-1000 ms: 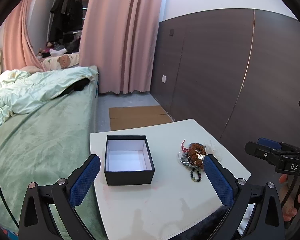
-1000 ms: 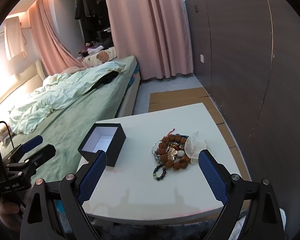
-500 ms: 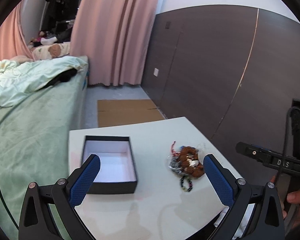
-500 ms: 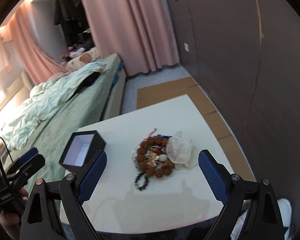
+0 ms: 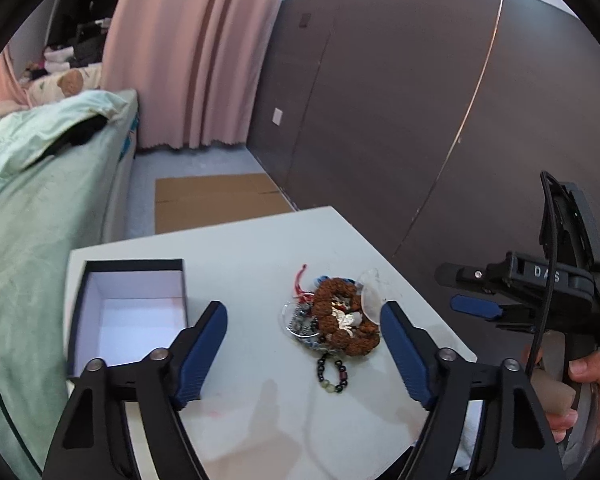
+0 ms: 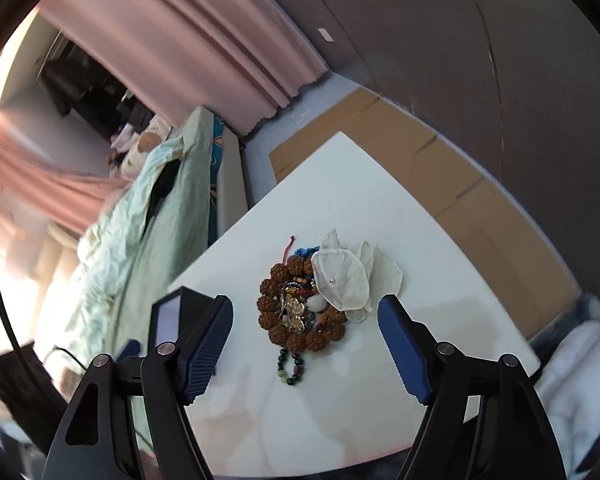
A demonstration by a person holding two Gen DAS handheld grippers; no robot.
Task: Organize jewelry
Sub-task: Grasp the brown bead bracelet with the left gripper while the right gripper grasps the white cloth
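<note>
A bedroom with pink curtains and a green-covered bed (image 5: 32,216) framed the white counter (image 5: 252,256) beside it. On the counter the jewelry pile (image 6: 300,312) lay in one tangle: a ring of knobbly brown beads (image 6: 276,300), a small dark bead bracelet (image 6: 290,368) at its near edge, a red cord, and what looked like a gauzy pouch (image 6: 342,280), though the fisheye blurred it. The open black box (image 5: 128,312) sat empty, well apart to the pile's left.

The right gripper (image 6: 306,344) hovered over the pile, fingers spread wide and holding nothing. The left gripper (image 5: 304,350) was likewise wide open and empty, above the counter between box and pile.

The likeliest trouble was the tangle itself: closing on one strand could drag the cord or loose pieces along, scattering them toward the counter's nearby right edge. Smooth beads might also slip from the blue pads.
</note>
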